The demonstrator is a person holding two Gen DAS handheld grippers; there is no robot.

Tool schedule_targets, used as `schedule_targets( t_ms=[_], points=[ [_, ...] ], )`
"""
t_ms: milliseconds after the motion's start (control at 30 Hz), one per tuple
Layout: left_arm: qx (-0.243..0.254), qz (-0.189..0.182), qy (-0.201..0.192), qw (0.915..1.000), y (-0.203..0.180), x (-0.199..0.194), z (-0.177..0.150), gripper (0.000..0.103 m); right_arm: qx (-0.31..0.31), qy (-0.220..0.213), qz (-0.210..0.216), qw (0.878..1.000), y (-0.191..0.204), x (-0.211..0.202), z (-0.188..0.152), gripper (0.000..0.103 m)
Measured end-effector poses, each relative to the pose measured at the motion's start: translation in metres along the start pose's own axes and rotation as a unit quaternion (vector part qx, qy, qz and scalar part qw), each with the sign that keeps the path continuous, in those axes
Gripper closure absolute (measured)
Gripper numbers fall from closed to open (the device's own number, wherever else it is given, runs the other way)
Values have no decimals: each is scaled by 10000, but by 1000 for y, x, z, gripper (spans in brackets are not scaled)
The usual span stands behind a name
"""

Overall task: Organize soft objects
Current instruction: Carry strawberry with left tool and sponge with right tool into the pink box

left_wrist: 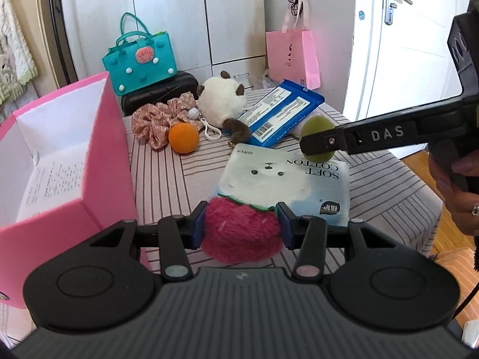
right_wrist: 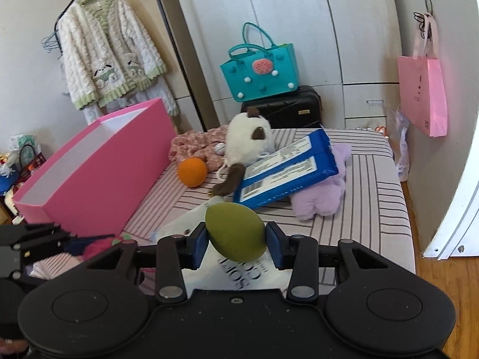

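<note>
My left gripper (left_wrist: pixel 242 224) is shut on a fuzzy pink strawberry plush (left_wrist: pixel 242 233), held just above the striped table beside the open pink box (left_wrist: pixel 71 161). My right gripper (right_wrist: pixel 236 236) is shut on an olive-green egg-shaped sponge (right_wrist: pixel 235 232), held above the white cotton-pad pack (left_wrist: pixel 284 182); it shows at the right of the left wrist view (left_wrist: pixel 318 141). An orange ball (left_wrist: pixel 183 137), a floral scrunchie (left_wrist: pixel 155 122), a white cat plush (left_wrist: pixel 223 101) and a purple plush (right_wrist: pixel 320 191) lie on the table.
A blue wipes pack (left_wrist: pixel 281 113) leans on the cat plush. The pink box (right_wrist: pixel 89 173) takes up the table's left side. Behind the table stand a teal bag (left_wrist: pixel 139 59) on a black suitcase (left_wrist: pixel 158 92) and a hanging pink paper bag (left_wrist: pixel 295 56).
</note>
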State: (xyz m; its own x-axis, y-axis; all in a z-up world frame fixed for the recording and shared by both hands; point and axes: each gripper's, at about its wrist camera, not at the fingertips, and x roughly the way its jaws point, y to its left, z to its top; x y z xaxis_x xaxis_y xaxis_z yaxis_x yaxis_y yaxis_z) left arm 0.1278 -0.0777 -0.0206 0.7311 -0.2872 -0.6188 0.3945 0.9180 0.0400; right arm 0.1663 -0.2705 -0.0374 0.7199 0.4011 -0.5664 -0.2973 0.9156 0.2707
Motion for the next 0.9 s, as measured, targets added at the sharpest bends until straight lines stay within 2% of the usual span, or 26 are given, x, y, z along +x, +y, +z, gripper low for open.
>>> schedule_targets(
  t_ms=[533, 667, 900],
  points=[
    [140, -257, -242, 9993, 29, -50, 16, 57, -372, 349, 735, 9960, 49, -21, 5, 56],
    [225, -490, -306, 9981, 36, -64, 27, 57, -537, 440, 902, 9935, 63, -23, 18, 56],
    [458, -110, -688, 9965, 64, -93, 48, 57, -898, 538, 1140, 9880, 90, -21, 48, 56]
  ],
)
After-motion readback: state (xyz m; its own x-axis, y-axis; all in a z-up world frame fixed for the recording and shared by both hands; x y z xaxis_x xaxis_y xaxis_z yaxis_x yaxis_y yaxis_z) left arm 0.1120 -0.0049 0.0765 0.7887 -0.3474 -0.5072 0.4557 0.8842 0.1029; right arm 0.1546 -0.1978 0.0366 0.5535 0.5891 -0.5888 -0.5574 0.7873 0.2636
